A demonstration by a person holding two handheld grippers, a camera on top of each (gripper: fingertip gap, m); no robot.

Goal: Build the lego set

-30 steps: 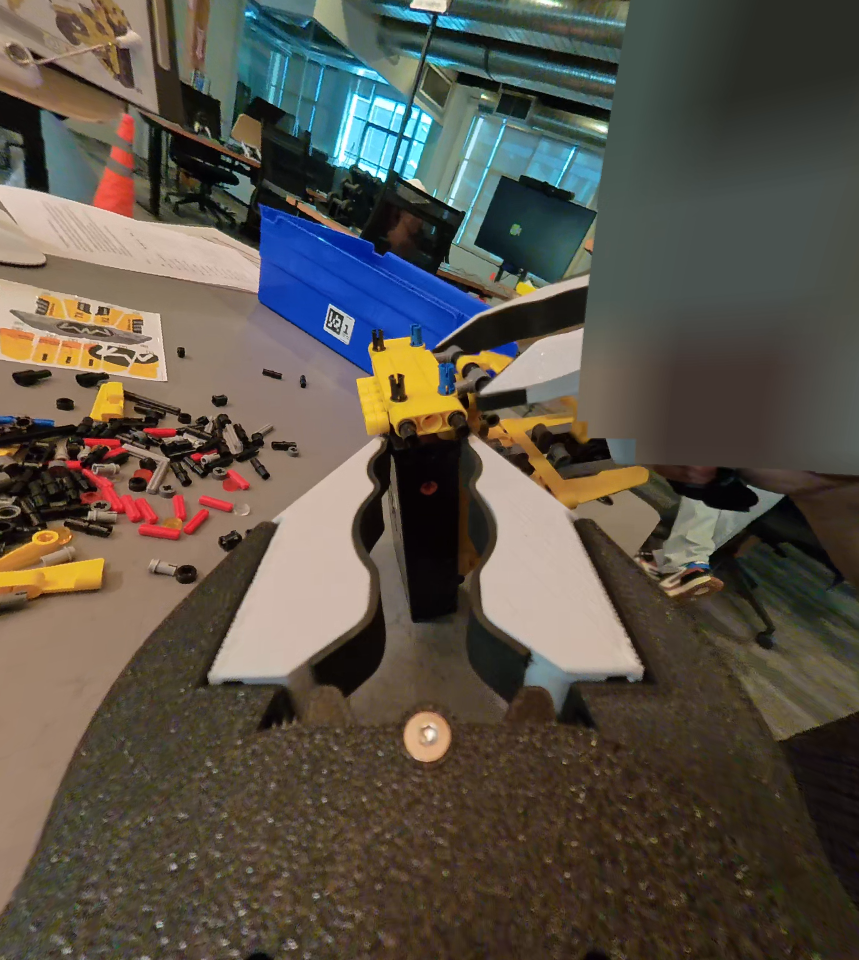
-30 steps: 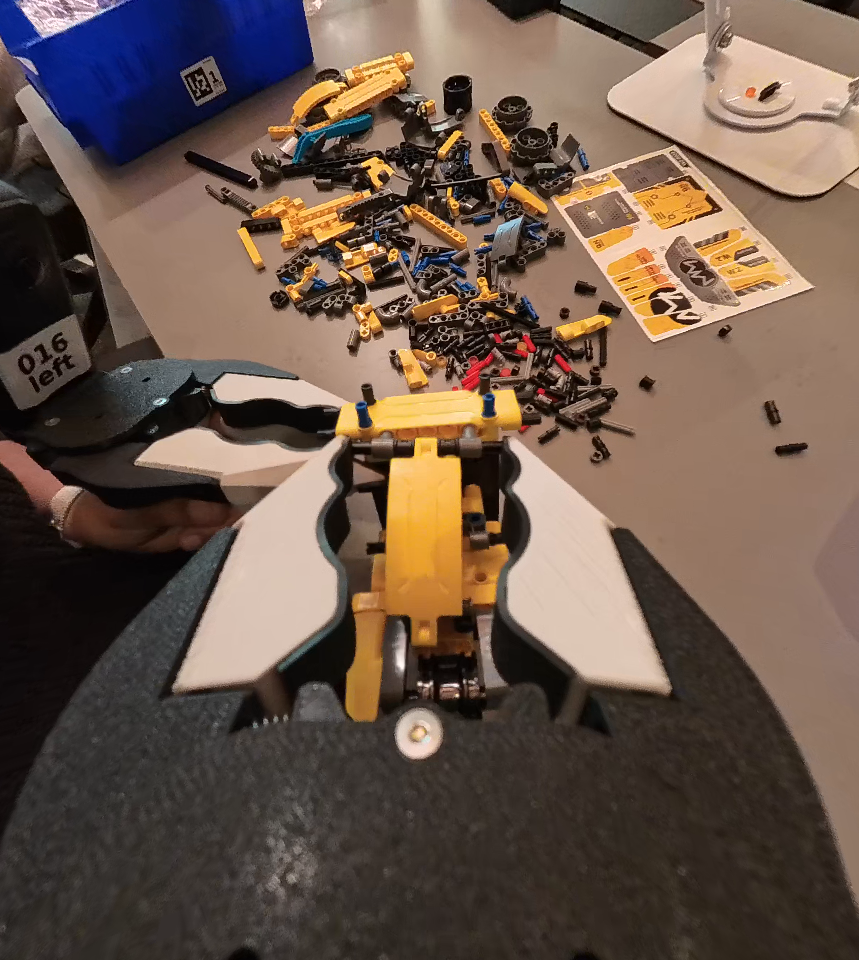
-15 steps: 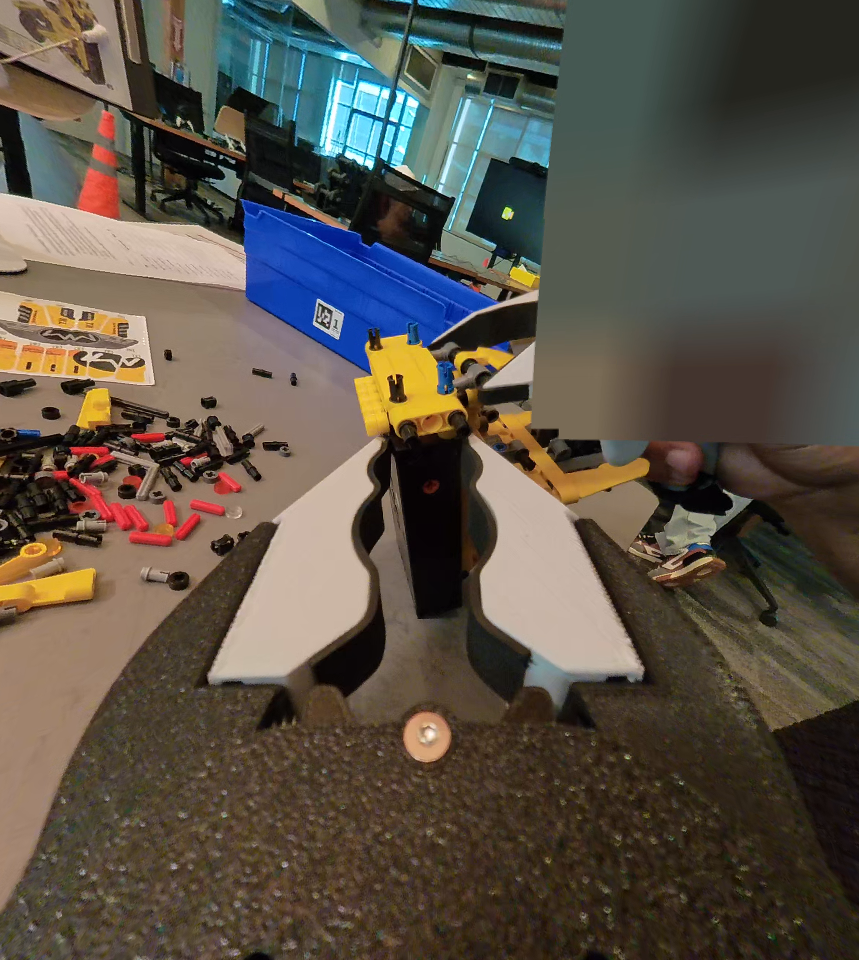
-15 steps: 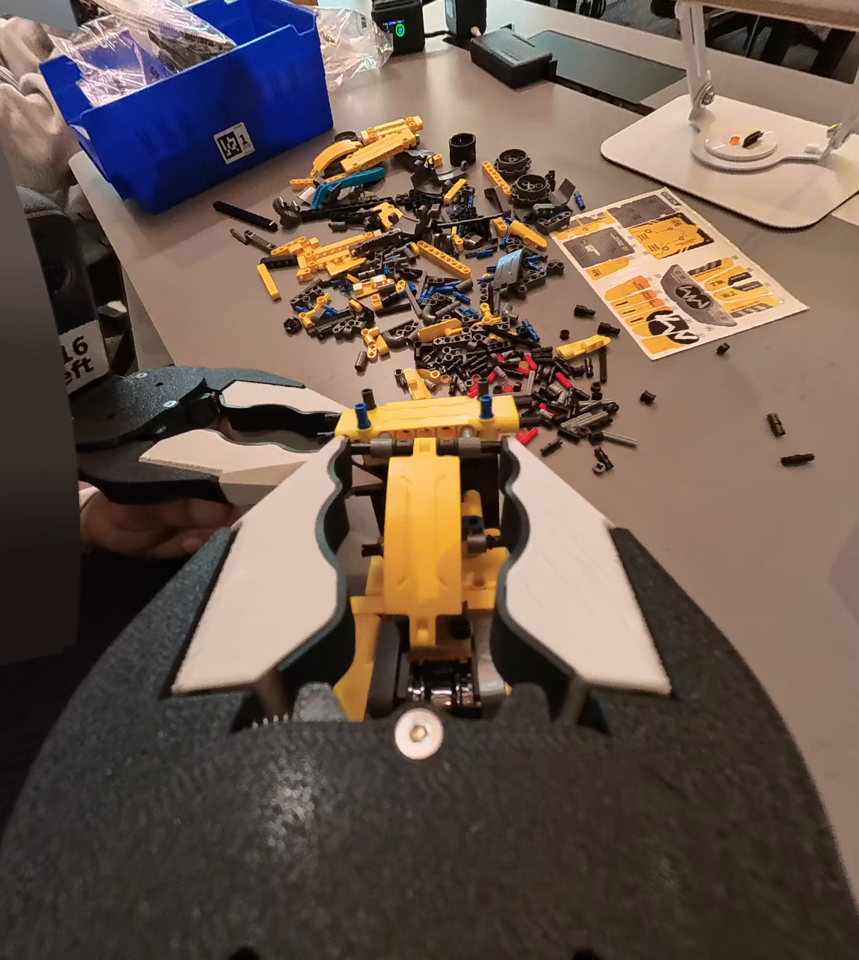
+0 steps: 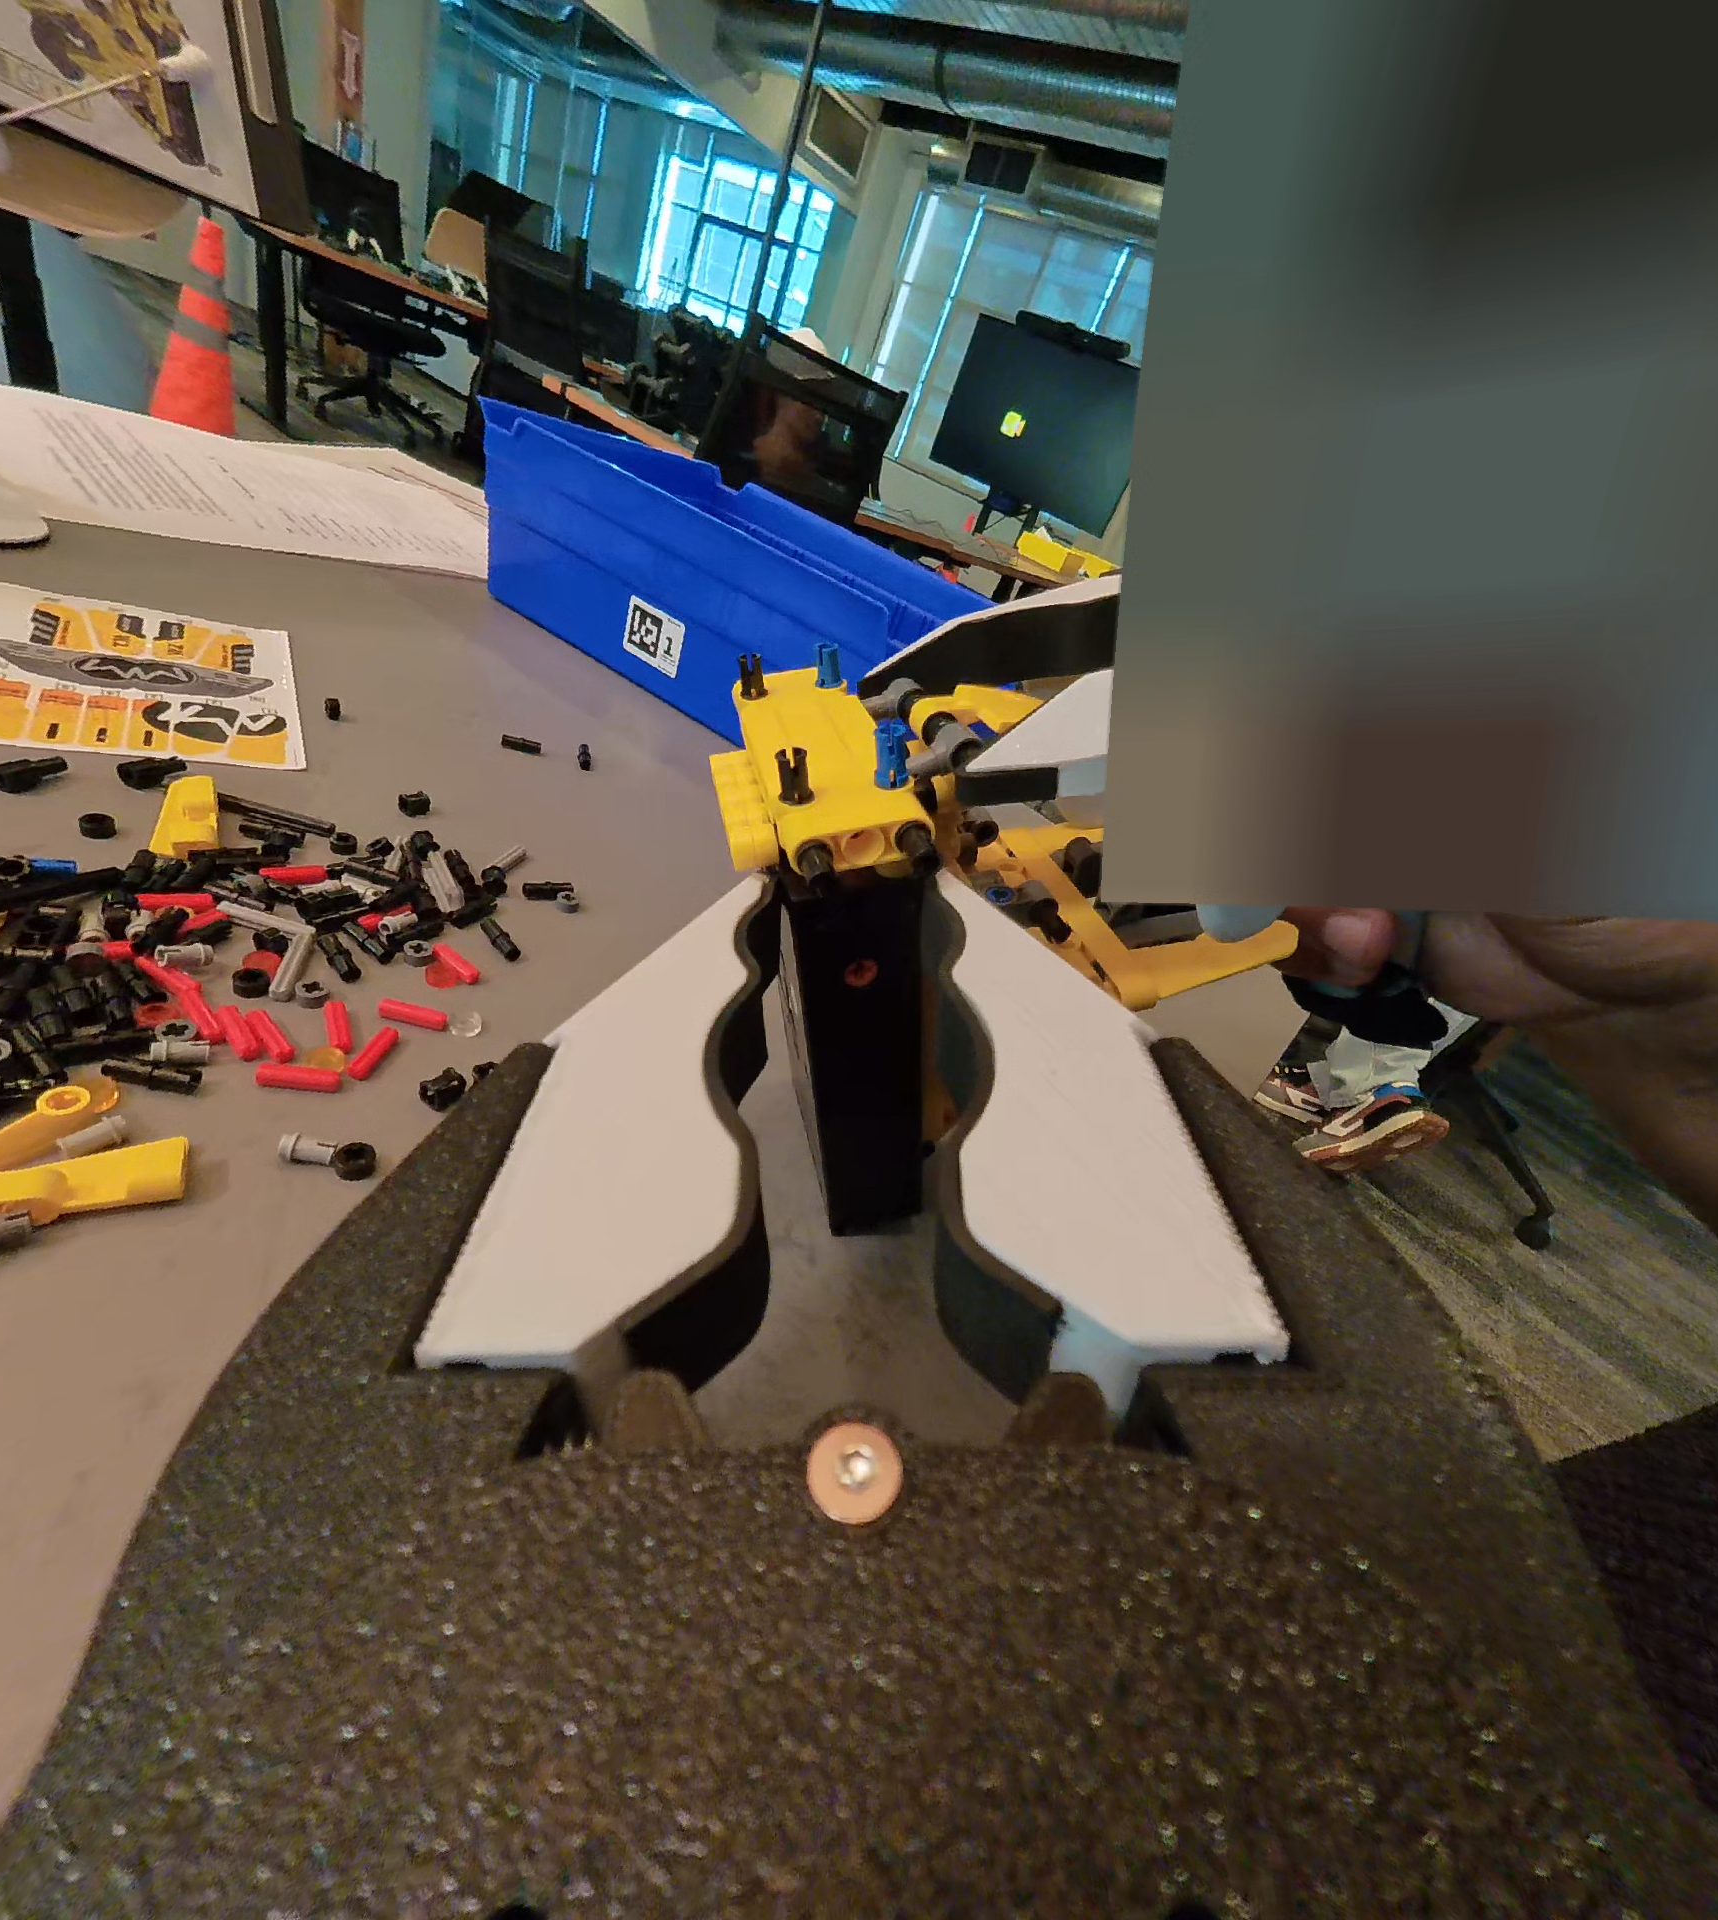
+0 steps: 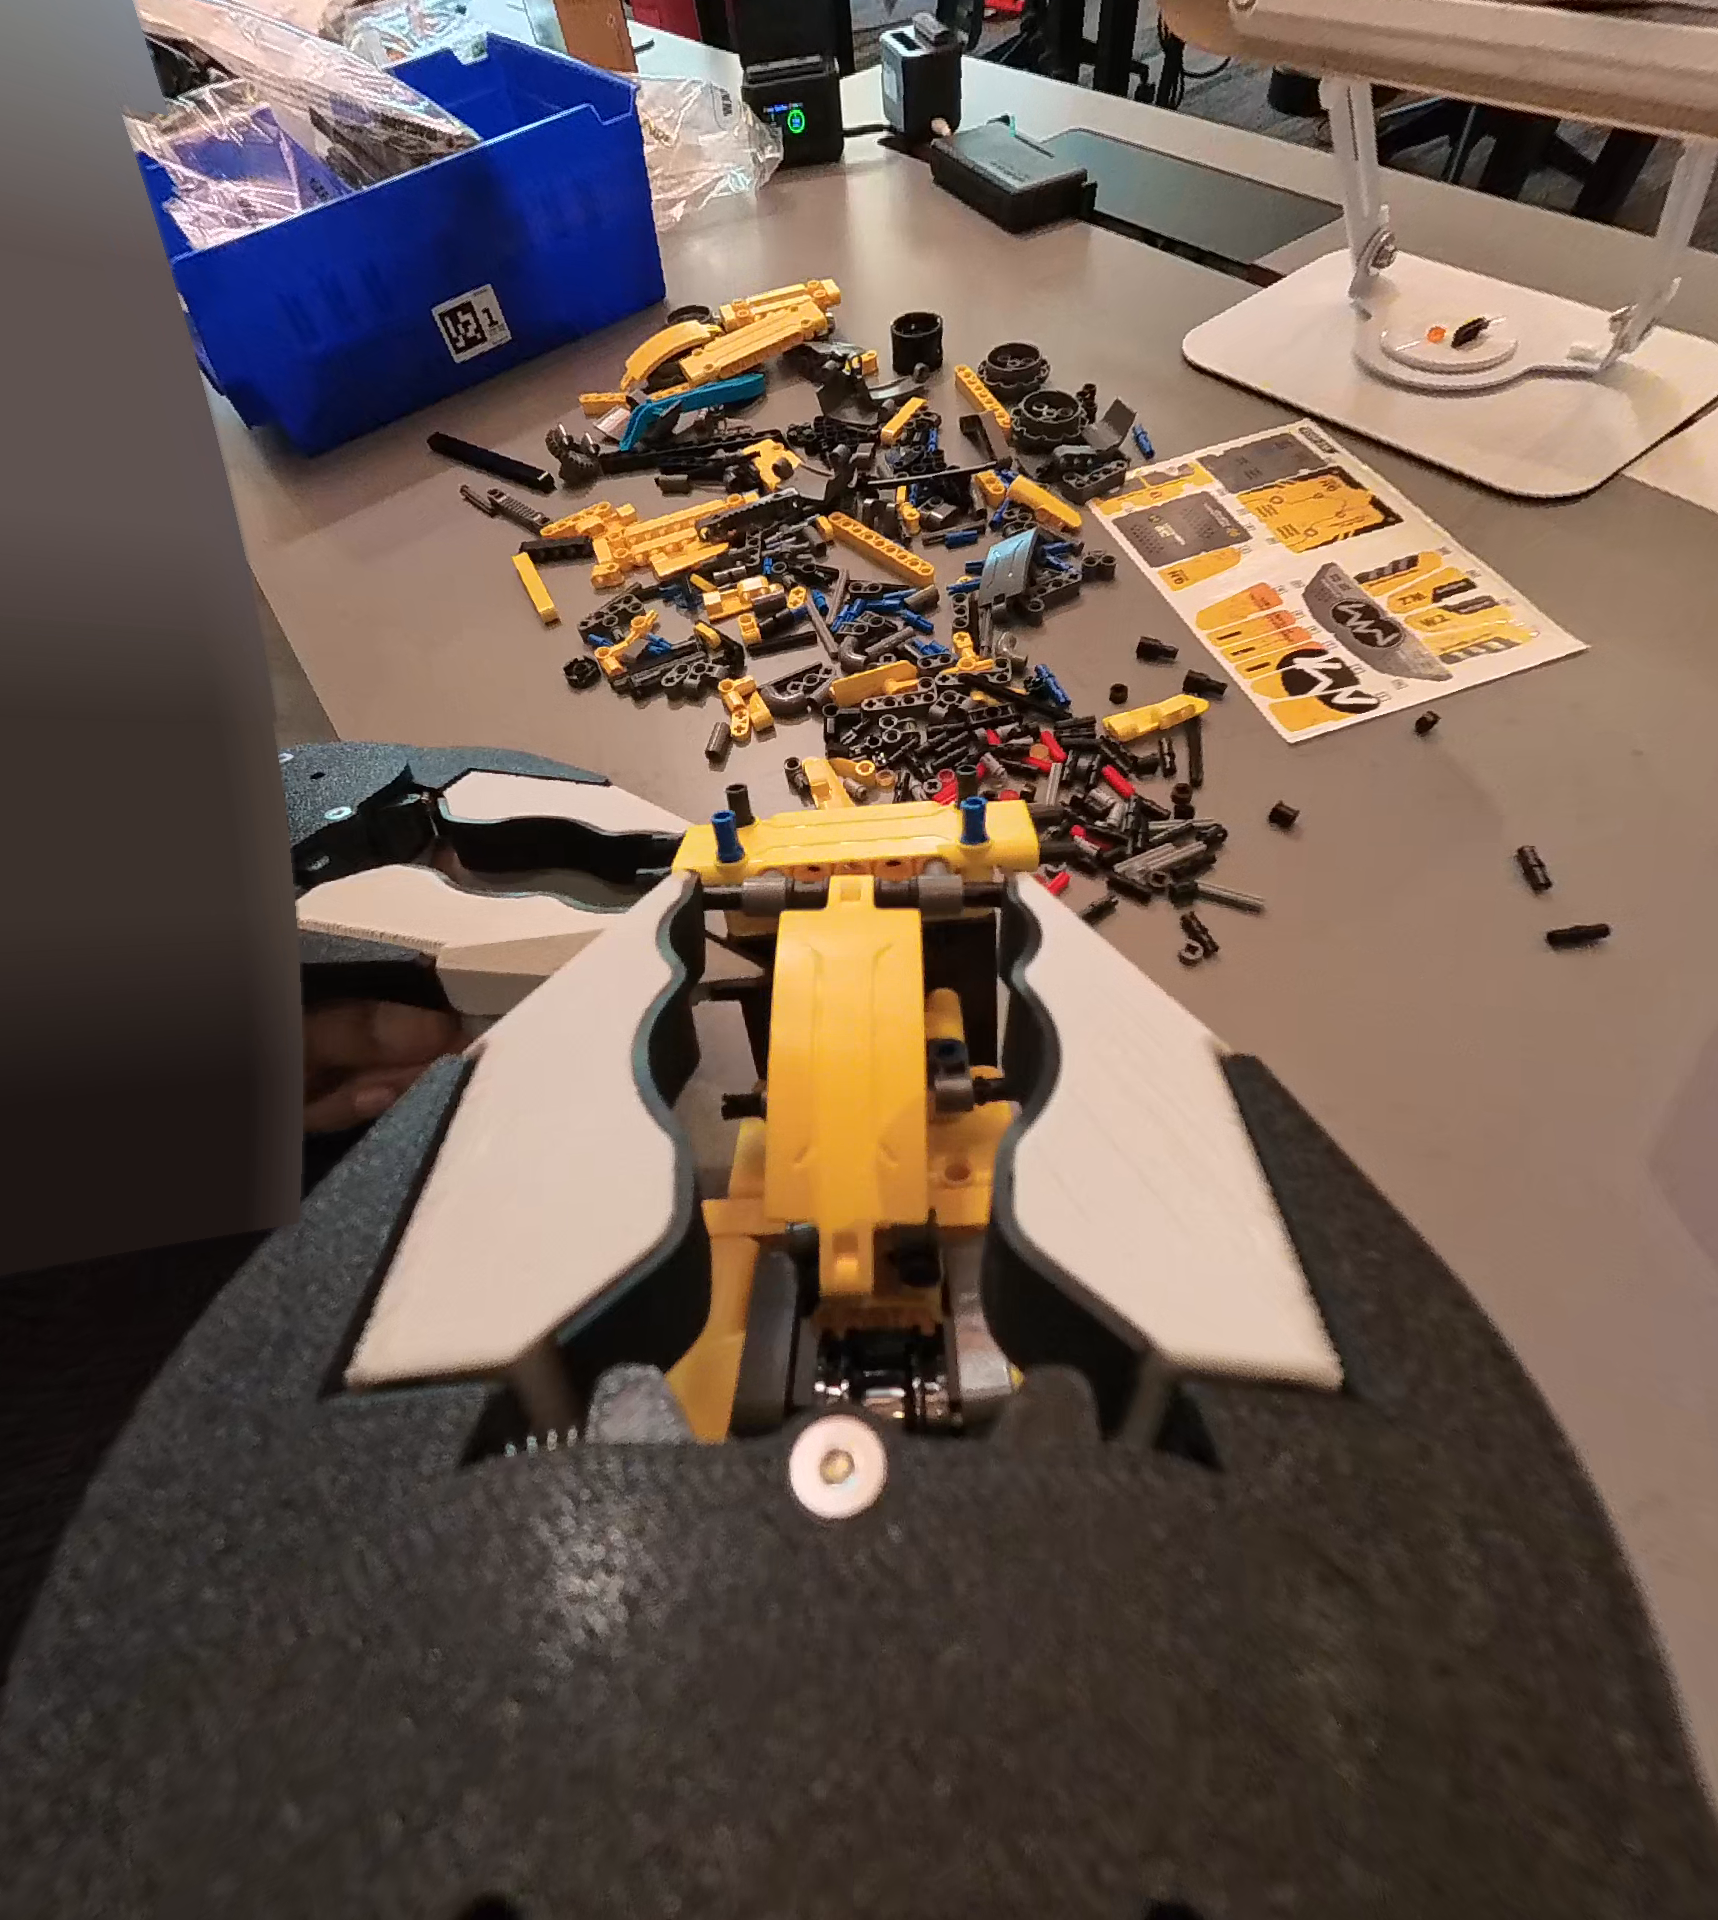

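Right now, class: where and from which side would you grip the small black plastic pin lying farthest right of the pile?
Grip the small black plastic pin at its middle, from straight above. It lies flat on the grey table, so closing across its thin width should hold, and it sits clear of the pile of loose pieces, leaving room either side.

model (image 6: 850, 1039): yellow, black frame, blue pins | loose parts (image 6: 896, 613): black, yellow, red, blue, grey | bin (image 6: 398, 281): blue | sticker sheet (image 6: 1322, 582): white with yellow, grey, black decals | bench (image 6: 1457, 1039): grey | gripper fingers (image 5: 616, 1174): white, black-lined
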